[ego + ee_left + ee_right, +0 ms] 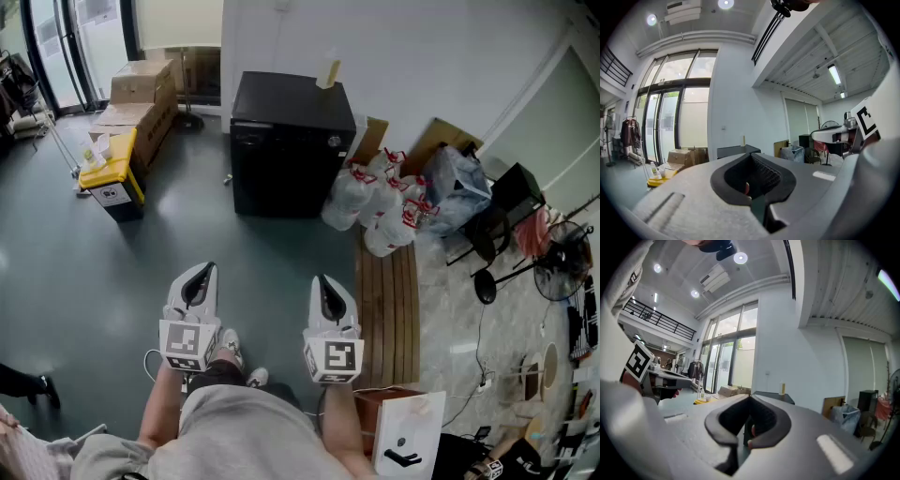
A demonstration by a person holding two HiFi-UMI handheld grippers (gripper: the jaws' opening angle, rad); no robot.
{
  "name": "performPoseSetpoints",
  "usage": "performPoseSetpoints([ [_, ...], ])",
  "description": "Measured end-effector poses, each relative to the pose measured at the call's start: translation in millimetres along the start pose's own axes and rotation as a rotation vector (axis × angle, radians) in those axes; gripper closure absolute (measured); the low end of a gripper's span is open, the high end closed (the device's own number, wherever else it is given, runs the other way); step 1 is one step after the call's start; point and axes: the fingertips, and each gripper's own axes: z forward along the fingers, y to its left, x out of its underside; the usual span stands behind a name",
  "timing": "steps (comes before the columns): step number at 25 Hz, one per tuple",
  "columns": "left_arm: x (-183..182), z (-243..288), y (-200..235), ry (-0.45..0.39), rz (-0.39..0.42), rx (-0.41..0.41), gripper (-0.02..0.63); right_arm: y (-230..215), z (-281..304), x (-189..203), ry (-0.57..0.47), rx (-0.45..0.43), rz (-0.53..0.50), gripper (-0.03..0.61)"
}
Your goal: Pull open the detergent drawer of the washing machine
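Washing machine [291,155] well ahead; L gripper [204,273] & R gripper [322,284] fingers closed, empty.

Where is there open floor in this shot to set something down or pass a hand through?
Bare dark floor lies between the yellow bin and the black appliance, and in front of it. The right side is crowded: bags, chair, fan.

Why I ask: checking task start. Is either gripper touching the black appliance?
Apart. Head view shows left gripper and right gripper well short of the black appliance, floor between.
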Motion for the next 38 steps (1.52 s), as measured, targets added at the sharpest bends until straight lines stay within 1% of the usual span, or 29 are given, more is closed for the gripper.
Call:
performPoseSetpoints([
  [6, 4, -3, 2, -0.005, -0.002, -0.01, 0.603, 0, -1, 4, -0.001, 0.009, 0.017, 0.572],
  [11, 9, 5, 4, 0.004, -0.006, -0.02, 0.603, -7, 0, 14, 0.021, 0.016, 0.015, 0.572],
  [15, 10, 23, 12, 0.002, -0.009, -0.028, 0.604, -17, 15, 17, 0.025, 0.02, 0.018, 0.573],
  [19, 12, 55, 24, 0.006, -0.018, -0.03, 0.603, -25, 45, 20, 0.035, 0.013, 0.015, 0.573],
  [22, 15, 87, 38, 0.006, -0.023, -0.023, 0.604, -30, 78, 23, 0.039, 0.014, 0.015, 0.572],
  [25, 12, 127, 59, 0.0, -0.023, -0.013, 0.604, -36, 125, 21, 0.038, 0.011, 0.016, 0.572],
  [29, 7, 188, 101, 0.006, -0.039, -0.012, 0.604, -39, 198, 16, 0.055, 0.001, 0.017, 0.573],
  [33, 2, 250, 141, 0.016, -0.046, 0.006, 0.603, -45, 270, 8, 0.057, -0.002, 0.03, 0.573],
  [38, -2, 317, 180, 0.011, -0.052, 0.033, 0.604, -50, 348, 8, 0.076, -0.004, 0.033, 0.572],
])
